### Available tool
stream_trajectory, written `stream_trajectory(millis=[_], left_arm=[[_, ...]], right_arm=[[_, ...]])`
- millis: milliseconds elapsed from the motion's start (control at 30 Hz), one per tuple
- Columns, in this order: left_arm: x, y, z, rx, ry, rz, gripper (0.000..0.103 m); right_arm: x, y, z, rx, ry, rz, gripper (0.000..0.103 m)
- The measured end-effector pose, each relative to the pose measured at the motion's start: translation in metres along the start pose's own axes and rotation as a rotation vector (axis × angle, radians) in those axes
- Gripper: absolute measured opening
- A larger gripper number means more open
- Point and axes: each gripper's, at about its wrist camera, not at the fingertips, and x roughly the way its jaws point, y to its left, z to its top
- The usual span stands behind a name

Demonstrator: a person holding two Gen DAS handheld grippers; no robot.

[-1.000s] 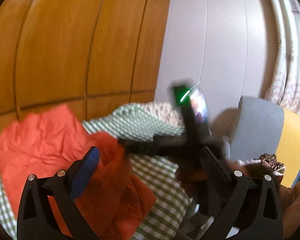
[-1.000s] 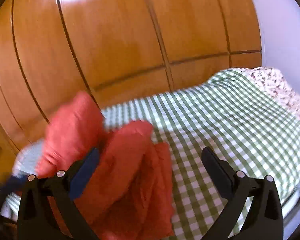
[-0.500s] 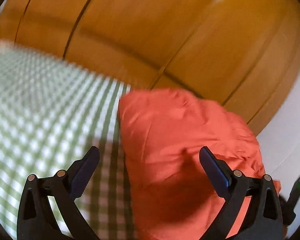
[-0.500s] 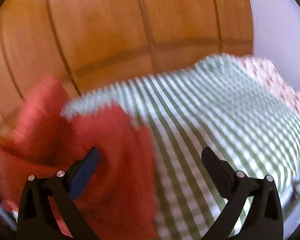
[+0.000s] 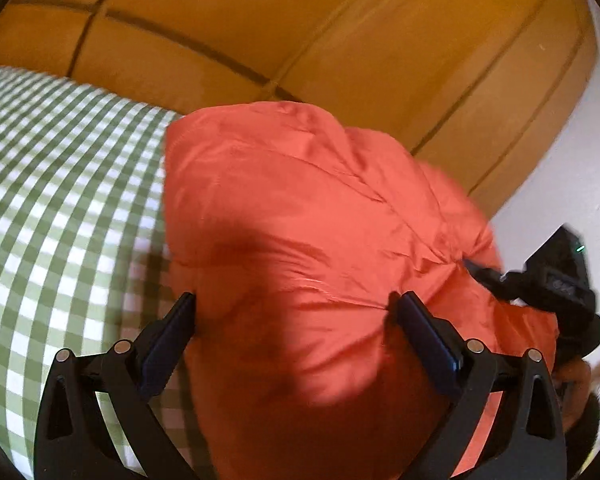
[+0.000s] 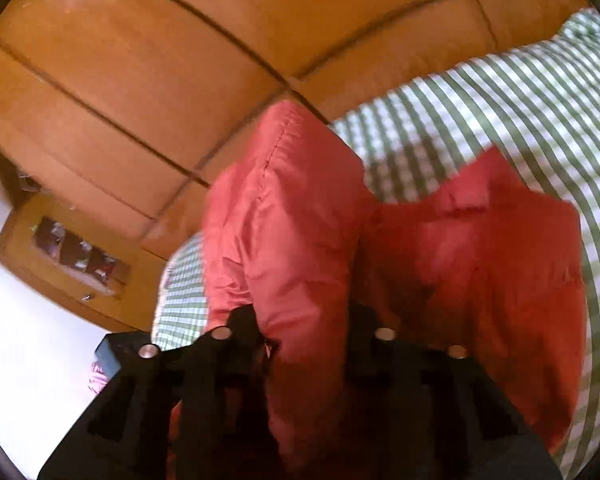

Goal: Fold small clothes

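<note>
Two views: right gripper (image 6: pixel 304 320) just closed, pinching orange garment (image 6: pixel 300 208); left gripper (image 5: pixel 296 308) spread

- Left gripper (image 5: pixel 294 316): black frame, dark blue finger pads, round silver screws.
- Right gripper (image 6: pixel 304 320): black body, silver screws, small green light.

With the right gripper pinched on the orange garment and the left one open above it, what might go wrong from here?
1. The right gripper, whose jaws have just been closing, pinches a bunched ridge of the orange garment; it may hold several layers, so the fold could come out crooked.
2. The left gripper is open over the cloth; closing there could grab a mid-panel wrinkle, not an edge.
3. The garment lies near the edge of the checked bedspread; a pull may drag it off.
</note>
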Motion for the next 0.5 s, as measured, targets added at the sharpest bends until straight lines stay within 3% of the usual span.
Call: stream_trajectory(millis=[100, 233, 367, 500], left_arm=[[-0.001, -0.026, -0.001, 0.073, 0.001, -0.031, 0.098], [-0.001, -0.072, -0.008, 0.202, -0.007, -0.044, 0.099], [0.013, -0.122, -0.027, 0.414, 0.029, 0.01, 0.099], [0.032, -0.157, -0.049, 0.584, 0.062, 0.067, 0.099]], right_arm=[[-0.04, 0.02, -0.009, -0.091, -0.084, 0.053, 0.016], [-0.086, 0.016, -0.034, -0.115, -0.172, 0.0, 0.015], [-0.106, -0.049, -0.061, 0.061, -0.209, -0.087, 0.014], [-0.097, -0.119, -0.097, 0.228, -0.216, -0.108, 0.016]])
